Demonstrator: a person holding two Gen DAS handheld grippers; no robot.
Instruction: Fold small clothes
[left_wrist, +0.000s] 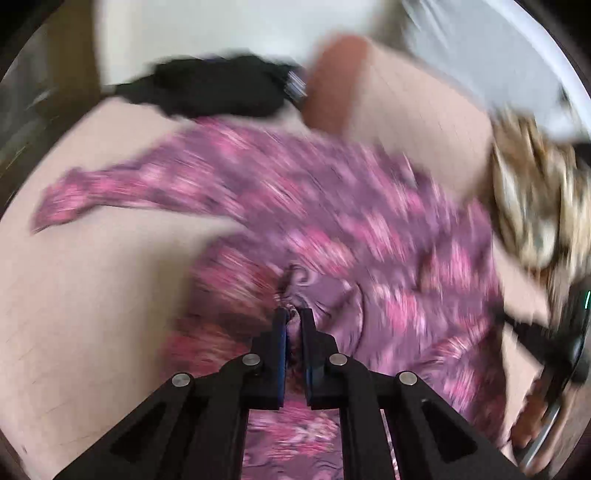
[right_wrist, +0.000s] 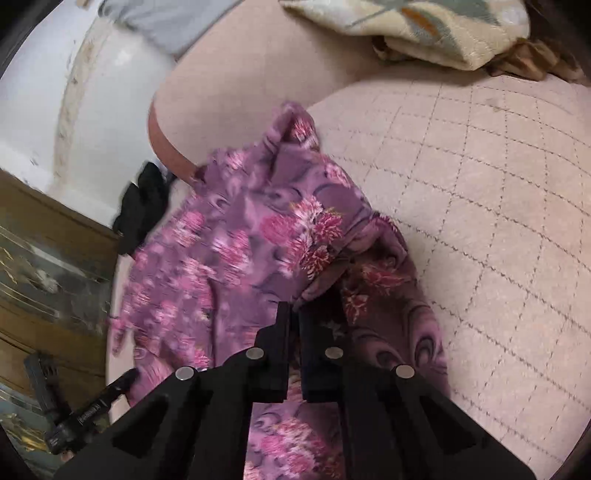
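A purple garment with pink flowers (left_wrist: 332, 229) lies spread and rumpled on a pale pink quilted bed cover (left_wrist: 92, 295). My left gripper (left_wrist: 293, 314) is shut on a bunched fold of it, the cloth pinched between the black fingers. The left wrist view is blurred. In the right wrist view the same flowered garment (right_wrist: 240, 236) hangs and drapes ahead of my right gripper (right_wrist: 293, 310), which is shut on an edge of the cloth. One sleeve-like end (right_wrist: 295, 122) points away across the bed cover (right_wrist: 480, 206).
A black garment (left_wrist: 214, 88) lies at the far edge of the bed, also seen as a black garment (right_wrist: 142, 206). A patterned beige blanket (right_wrist: 413, 29) sits at the back. A wooden cabinet (right_wrist: 44, 258) and white wall (right_wrist: 92, 110) flank the bed's left.
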